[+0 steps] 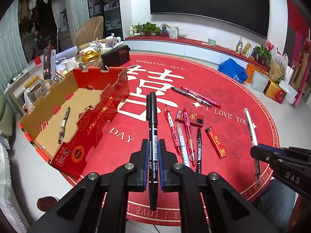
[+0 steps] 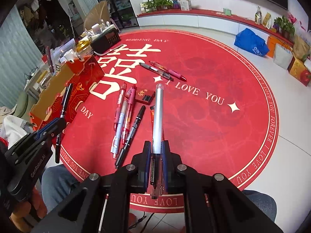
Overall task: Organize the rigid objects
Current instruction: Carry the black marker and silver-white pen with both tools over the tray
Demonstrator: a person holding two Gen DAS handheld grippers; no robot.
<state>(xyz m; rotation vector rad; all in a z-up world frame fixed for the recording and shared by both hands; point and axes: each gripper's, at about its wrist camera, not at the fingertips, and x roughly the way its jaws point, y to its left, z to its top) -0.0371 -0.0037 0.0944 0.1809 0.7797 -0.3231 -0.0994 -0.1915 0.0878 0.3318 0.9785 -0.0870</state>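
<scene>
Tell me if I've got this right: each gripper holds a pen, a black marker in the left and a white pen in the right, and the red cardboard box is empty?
Not quite: the red cardboard box is not empty. The left wrist view shows one pen lying on its floor. The rest holds: the left gripper clamps the black marker, the right gripper the white pen.

black grippers (image 1: pixel 153 145) – blue pads (image 1: pixel 144 155), silver screws, blue jeans (image 2: pixel 56 184)

Both wrist cameras look steeply down along their fingers, close above the red rug (image 1: pixel 223 101) (the left one nearer the box (image 1: pixel 93 116)), sharing the scattered pens (image 2: pixel 124 120).
</scene>
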